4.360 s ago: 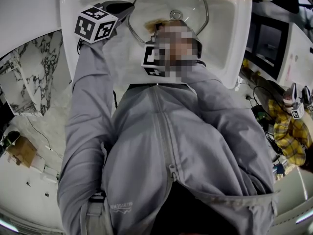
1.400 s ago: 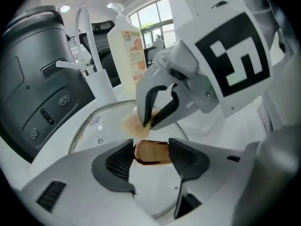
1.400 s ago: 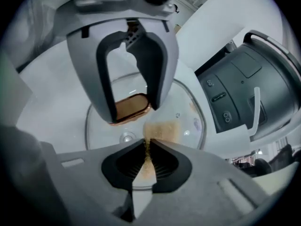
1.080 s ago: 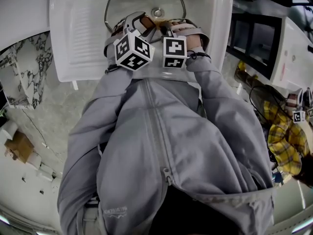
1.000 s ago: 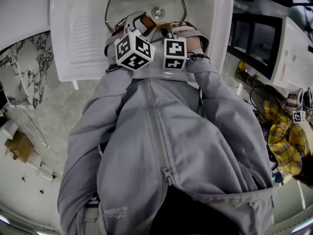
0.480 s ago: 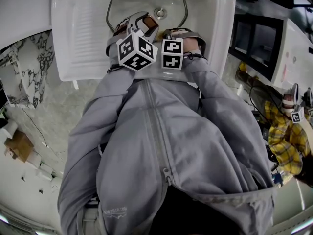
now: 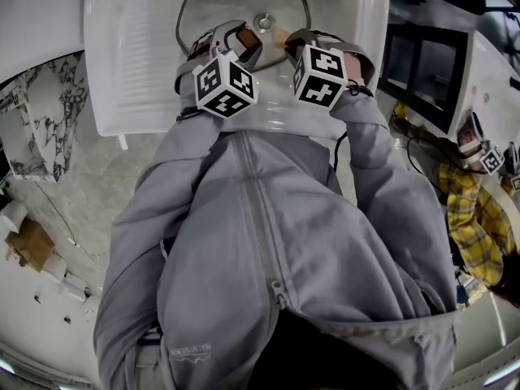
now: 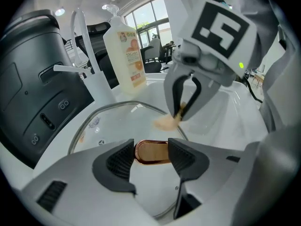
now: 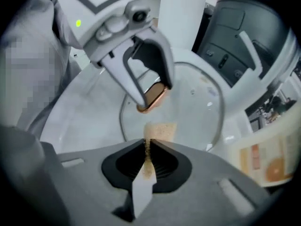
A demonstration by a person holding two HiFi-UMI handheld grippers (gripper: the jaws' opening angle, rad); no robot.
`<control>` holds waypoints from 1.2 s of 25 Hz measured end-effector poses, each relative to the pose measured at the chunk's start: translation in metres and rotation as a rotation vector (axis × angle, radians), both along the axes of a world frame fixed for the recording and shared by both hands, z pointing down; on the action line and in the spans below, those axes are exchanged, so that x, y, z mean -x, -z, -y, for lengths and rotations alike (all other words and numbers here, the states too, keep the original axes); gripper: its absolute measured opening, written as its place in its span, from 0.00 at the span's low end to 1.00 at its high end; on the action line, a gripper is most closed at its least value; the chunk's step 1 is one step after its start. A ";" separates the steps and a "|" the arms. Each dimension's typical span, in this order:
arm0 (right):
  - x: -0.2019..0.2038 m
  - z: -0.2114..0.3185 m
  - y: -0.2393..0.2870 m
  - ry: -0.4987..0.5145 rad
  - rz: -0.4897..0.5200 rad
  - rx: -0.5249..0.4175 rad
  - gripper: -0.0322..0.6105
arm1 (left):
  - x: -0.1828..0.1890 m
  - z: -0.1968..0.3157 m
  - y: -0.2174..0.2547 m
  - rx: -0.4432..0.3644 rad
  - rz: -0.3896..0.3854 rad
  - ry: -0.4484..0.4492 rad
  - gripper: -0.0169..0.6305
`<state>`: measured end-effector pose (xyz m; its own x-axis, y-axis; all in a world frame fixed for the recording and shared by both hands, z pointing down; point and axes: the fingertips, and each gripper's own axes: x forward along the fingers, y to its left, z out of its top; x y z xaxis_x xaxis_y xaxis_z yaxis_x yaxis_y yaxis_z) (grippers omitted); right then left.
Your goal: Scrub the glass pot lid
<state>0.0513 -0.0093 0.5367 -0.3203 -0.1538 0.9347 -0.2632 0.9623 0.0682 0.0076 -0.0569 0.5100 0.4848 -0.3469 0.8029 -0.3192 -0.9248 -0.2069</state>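
Standing at a white sink point(image 7: 138, 47), a person appears mid-scrub. The glass pot lid point(image 7: 236, 0) sits in the basin. The left tool point(image 8: 150, 158) is clamped on the lid's copper-coloured handle point(image 9: 153, 98), and the right tool point(image 9: 148, 161) pinches a thin beige scrub pad point(image 9: 159, 131) close over the glass. Next, the pad likely needs pressing down and rubbing. A soap bottle point(image 8: 124, 51) and a dark appliance point(image 8: 33, 79) stand behind the sink.

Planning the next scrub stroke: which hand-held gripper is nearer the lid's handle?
Left. The left hand-held gripper is clamped on the lid handle; the right hand-held gripper, pinching a scrub pad, hangs apart from it near the glass lid.
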 end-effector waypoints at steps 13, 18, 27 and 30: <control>-0.002 0.106 0.067 0.221 -0.096 -0.555 0.10 | -0.001 -0.001 -0.001 0.005 0.009 -0.002 0.37; 0.006 0.121 0.048 0.272 -0.129 -0.569 0.10 | -0.002 -0.001 -0.002 0.008 0.014 -0.001 0.37; -0.006 0.124 0.024 0.196 -0.136 -0.518 0.10 | -0.001 -0.001 -0.002 0.007 0.009 0.001 0.37; -0.017 0.117 0.019 0.150 -0.135 -0.490 0.10 | -0.001 -0.001 -0.002 0.006 0.007 0.003 0.37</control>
